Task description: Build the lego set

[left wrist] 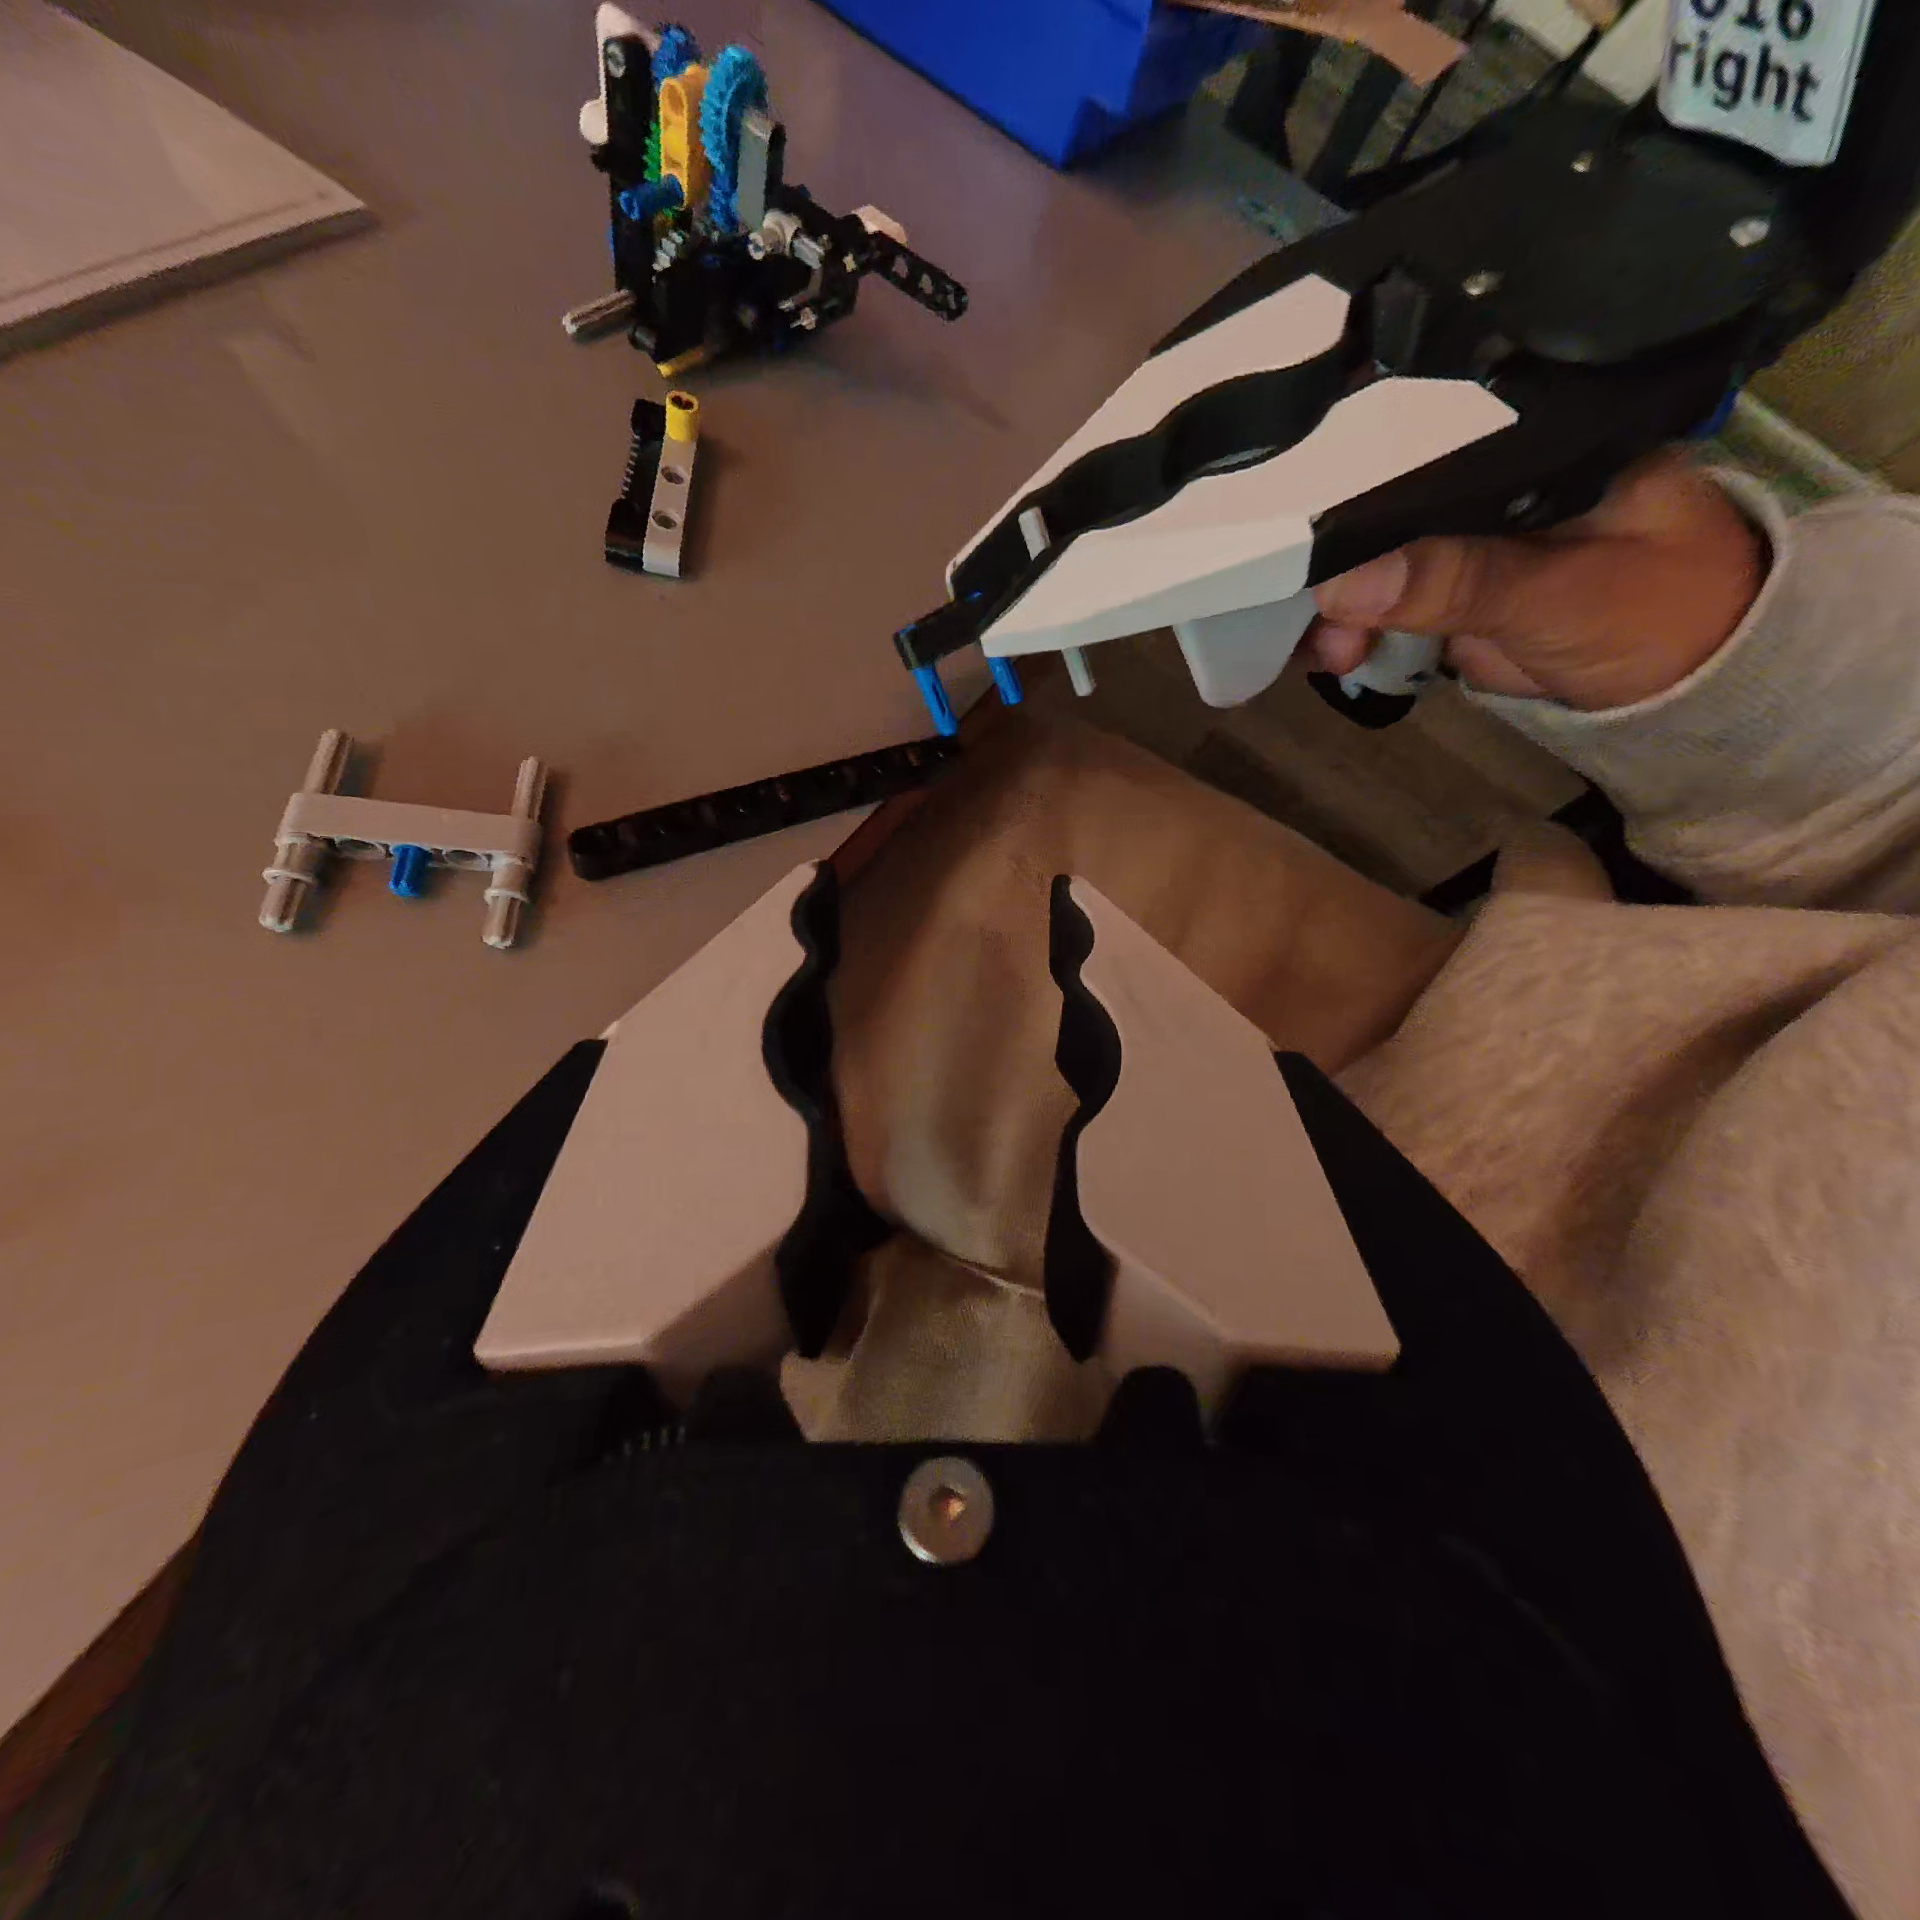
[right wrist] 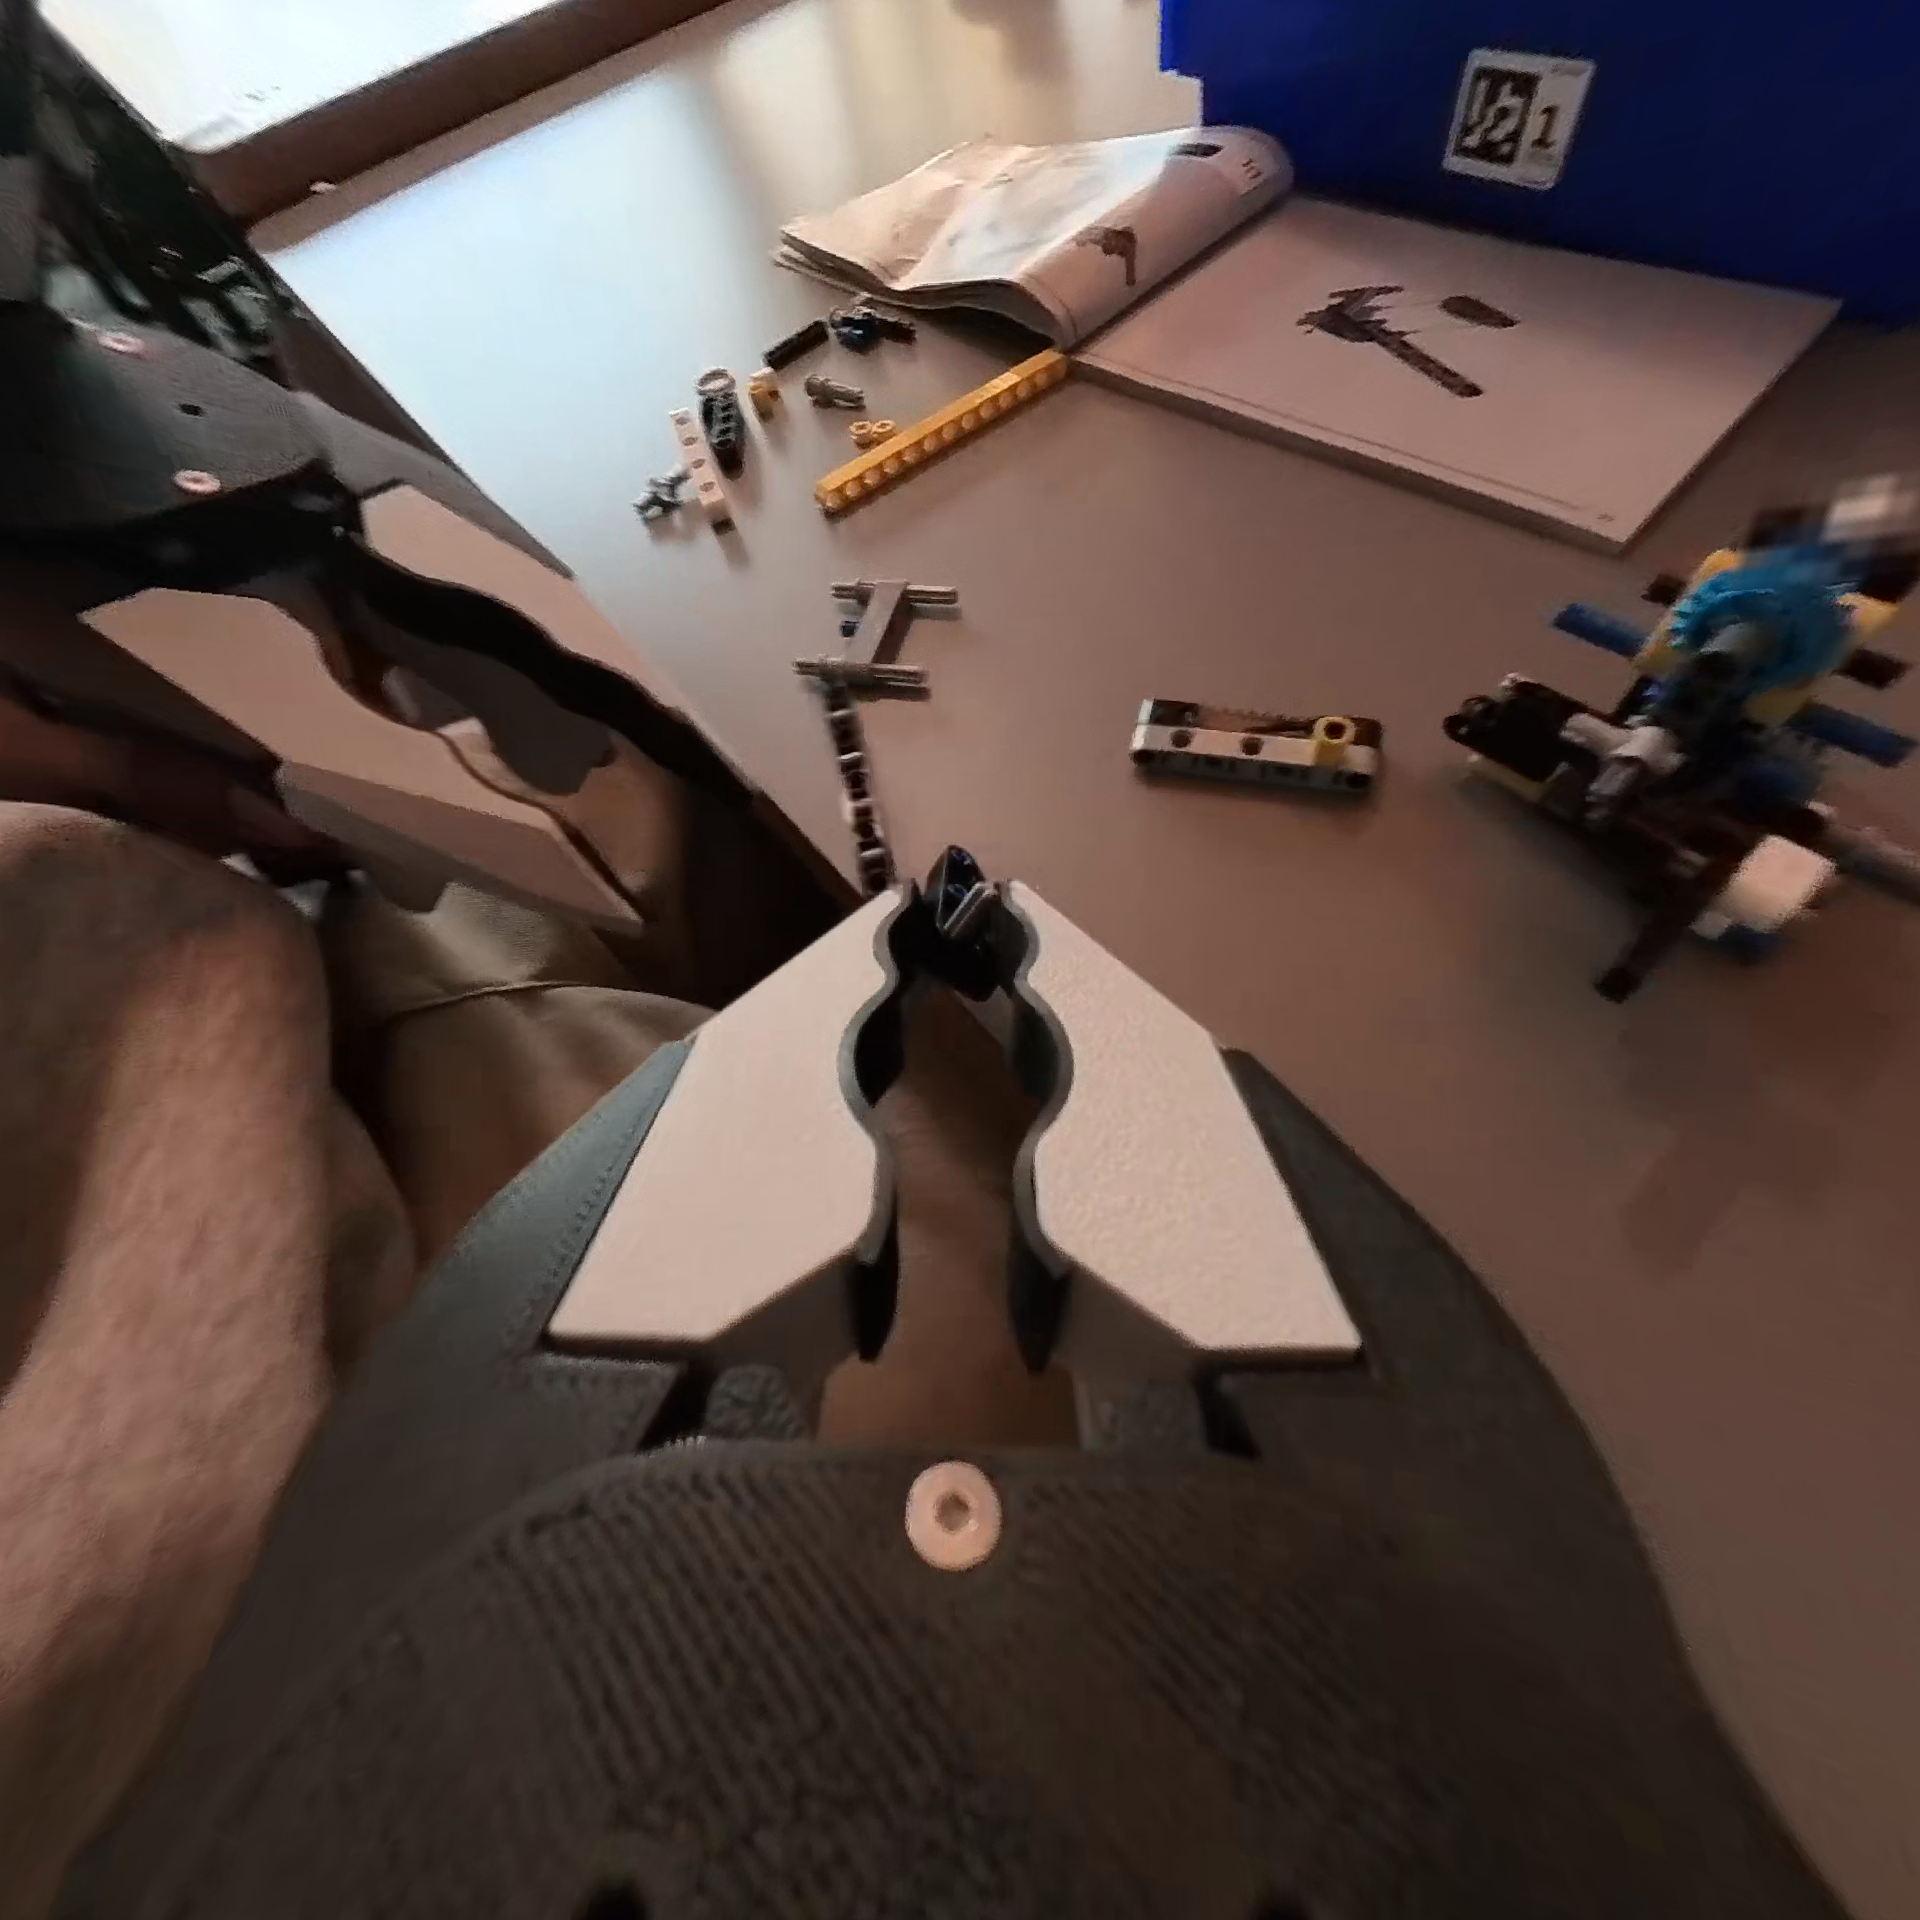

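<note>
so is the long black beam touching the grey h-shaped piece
Apart. The left wrist view shows bare table between the long black beam and the grey H-shaped piece.

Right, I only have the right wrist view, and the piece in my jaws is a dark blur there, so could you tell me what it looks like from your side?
Observer: The right gripper is shut on a short black beam with two blue pins pointing down.
Operator: Where are the pins relative to the long black beam?
Observer: The front pin's tip is at the long black beam's end by the table edge; I cannot tell whether they touch.
Operator: Is the left gripper free?
Observer: Yes, the left gripper is open and empty, just short of that beam.
</note>
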`<state>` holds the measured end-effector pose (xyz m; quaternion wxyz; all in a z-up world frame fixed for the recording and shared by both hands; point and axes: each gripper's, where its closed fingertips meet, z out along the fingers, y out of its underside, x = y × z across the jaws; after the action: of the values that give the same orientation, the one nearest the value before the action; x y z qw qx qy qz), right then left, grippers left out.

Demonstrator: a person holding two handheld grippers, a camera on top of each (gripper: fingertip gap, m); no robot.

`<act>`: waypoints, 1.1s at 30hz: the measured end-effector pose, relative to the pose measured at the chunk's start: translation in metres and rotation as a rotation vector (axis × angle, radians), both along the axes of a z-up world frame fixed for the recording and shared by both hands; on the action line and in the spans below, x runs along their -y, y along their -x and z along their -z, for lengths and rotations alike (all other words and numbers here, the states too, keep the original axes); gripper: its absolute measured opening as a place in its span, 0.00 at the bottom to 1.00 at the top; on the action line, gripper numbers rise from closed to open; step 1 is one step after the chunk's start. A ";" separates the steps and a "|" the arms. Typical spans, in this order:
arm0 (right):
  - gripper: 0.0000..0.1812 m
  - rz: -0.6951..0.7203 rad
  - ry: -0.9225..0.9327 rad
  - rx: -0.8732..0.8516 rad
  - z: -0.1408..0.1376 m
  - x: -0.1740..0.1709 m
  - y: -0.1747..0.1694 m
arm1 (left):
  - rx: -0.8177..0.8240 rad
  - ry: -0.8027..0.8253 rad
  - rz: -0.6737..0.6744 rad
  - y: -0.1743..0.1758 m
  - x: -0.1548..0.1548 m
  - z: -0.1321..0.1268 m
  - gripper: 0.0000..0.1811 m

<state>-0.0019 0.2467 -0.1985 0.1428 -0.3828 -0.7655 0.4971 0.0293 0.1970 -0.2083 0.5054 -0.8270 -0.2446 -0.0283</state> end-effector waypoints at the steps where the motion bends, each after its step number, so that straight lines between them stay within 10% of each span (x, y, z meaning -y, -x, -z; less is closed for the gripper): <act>1: 0.07 -0.029 0.032 0.015 -0.002 0.005 -0.003 | -0.019 0.016 0.019 0.000 0.001 -0.001 0.22; 6: 0.06 -0.033 0.185 0.029 -0.019 0.006 -0.005 | 0.000 0.009 0.104 0.005 0.007 -0.011 0.23; 17: 0.06 -0.083 0.477 -0.116 -0.086 0.027 -0.031 | 0.617 -0.695 0.273 -0.008 -0.019 -0.089 0.19; 21: 0.07 -0.057 0.478 -0.113 -0.079 0.030 -0.037 | 0.628 -0.672 0.329 -0.015 -0.020 -0.085 0.02; 33: 0.24 -0.154 0.364 0.067 -0.094 0.019 -0.054 | 0.394 -0.441 0.548 -0.049 -0.016 -0.069 0.00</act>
<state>0.0524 0.2282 -0.1048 0.0071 -0.3589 -0.6942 0.6238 0.0781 0.2125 -0.1388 0.5879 -0.7121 -0.0955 -0.3717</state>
